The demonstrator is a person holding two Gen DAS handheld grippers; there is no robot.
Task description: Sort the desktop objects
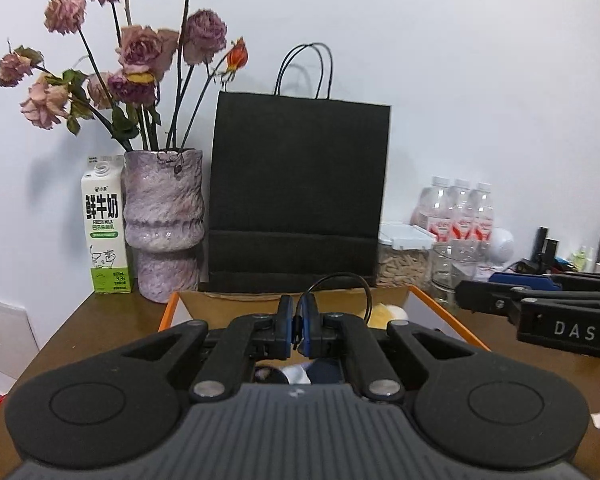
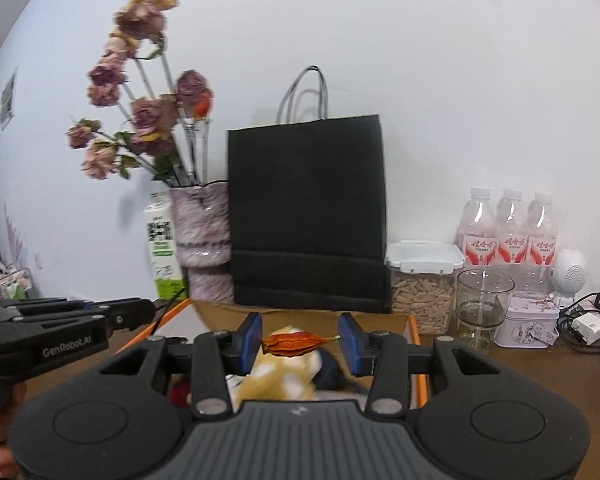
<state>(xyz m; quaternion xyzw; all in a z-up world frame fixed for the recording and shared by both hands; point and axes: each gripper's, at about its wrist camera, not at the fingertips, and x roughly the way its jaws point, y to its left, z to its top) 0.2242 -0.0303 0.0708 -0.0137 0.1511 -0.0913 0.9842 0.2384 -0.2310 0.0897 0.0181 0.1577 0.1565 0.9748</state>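
My left gripper (image 1: pixel 298 322) is shut on a thin black cable (image 1: pixel 342 278) that loops up and to the right from its blue pads. It hangs over an orange-rimmed cardboard box (image 1: pixel 168 312). My right gripper (image 2: pixel 300 338) is shut on a ribbed orange-brown dried pod (image 2: pixel 294 344), held end to end between the pads. It is above the same box (image 2: pixel 414 328), over a yellow and white plush toy (image 2: pixel 278 376) that lies inside. Each gripper shows at the edge of the other's view: the right gripper (image 1: pixel 476 296), the left gripper (image 2: pixel 140 314).
Behind the box, a black paper bag (image 1: pixel 300 192) stands against the wall. Left of it are a purple vase of dried roses (image 1: pixel 164 220) and a milk carton (image 1: pixel 104 228). At the right are water bottles (image 2: pixel 508 232), a seed container (image 2: pixel 422 288), a glass jar (image 2: pixel 482 308), a tin (image 2: pixel 528 322) and chargers (image 2: pixel 588 322).
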